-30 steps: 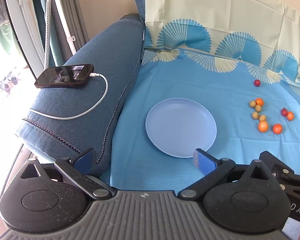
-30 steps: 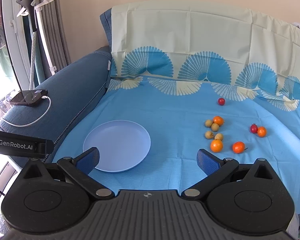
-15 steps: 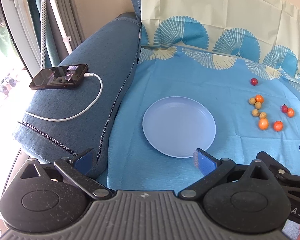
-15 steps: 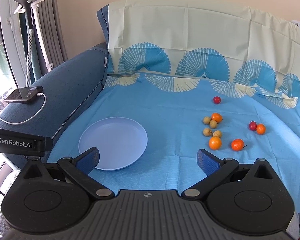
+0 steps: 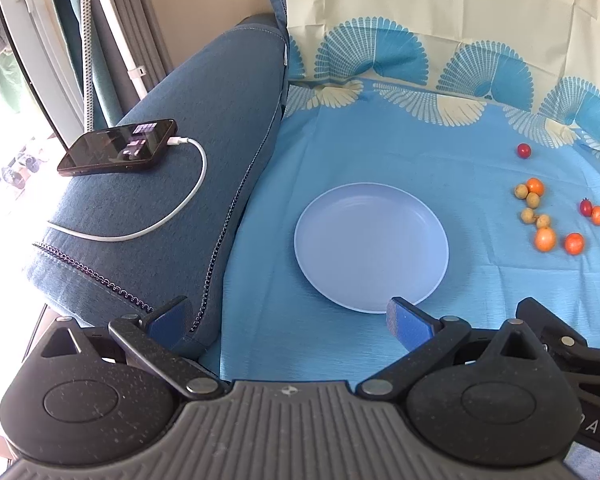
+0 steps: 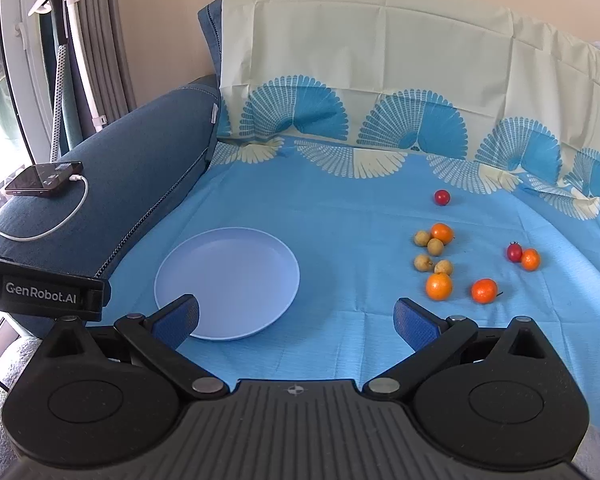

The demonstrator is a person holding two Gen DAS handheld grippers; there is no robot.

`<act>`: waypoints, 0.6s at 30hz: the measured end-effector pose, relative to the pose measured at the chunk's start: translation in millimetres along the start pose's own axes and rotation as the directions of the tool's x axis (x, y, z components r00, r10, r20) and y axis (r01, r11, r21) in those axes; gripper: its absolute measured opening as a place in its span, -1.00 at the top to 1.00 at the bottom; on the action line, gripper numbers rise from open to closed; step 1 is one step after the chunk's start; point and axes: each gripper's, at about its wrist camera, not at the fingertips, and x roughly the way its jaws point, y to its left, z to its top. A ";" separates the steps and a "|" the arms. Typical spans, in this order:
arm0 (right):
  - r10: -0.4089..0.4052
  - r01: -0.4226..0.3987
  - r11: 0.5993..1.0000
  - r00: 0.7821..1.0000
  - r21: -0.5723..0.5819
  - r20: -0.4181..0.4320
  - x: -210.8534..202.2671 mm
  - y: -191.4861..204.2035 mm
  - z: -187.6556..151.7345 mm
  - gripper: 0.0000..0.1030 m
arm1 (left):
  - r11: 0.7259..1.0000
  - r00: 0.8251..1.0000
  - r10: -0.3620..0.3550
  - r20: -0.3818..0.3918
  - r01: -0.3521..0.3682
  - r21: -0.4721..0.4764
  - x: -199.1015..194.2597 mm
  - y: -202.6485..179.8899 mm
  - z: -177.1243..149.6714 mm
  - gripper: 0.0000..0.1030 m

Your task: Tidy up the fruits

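Both tools up over the front edge of the blue fan-print sheet [image 6: 340, 208] on the sofa seat. Left tool [image 5: 288, 316] w/ blue pads spread wide, nothing between; right tool [image 6: 296, 316] same, spread apart & empty. Round pale-blue plastic plate [image 6: 236, 264] sits bare on the sheet. Fruits all lie well right of the plate: small orange citrus fruits [image 6: 439, 286], little tan round fruits [image 6: 435, 246], two small red ones [image 6: 441, 197], loose cluster, none touching the plate. Left of the plate, a black smartphone [image 5: 118, 152] w/ white charging cable [image 5: 156, 224] rests on the dark-blue sofa armrest [image 5: 204, 128].
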 end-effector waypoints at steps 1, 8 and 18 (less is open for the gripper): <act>0.000 0.000 1.000 1.000 0.001 -0.001 0.5 -0.3 0.2 -0.99 | 1.000 1.000 0.001 -0.001 -0.001 0.000 0.7 -0.3 0.8 -0.99; 0.000 0.000 1.000 1.000 0.004 -0.005 2.0 -0.6 -1.2 -0.99 | 1.000 1.000 0.002 -0.001 -0.002 0.002 0.6 -1.5 0.8 -0.99; 0.000 0.000 1.000 1.000 0.009 -0.003 1.9 -1.3 -2.9 -0.99 | 1.000 1.000 0.003 0.000 -0.003 0.002 -0.8 -2.9 0.7 -0.99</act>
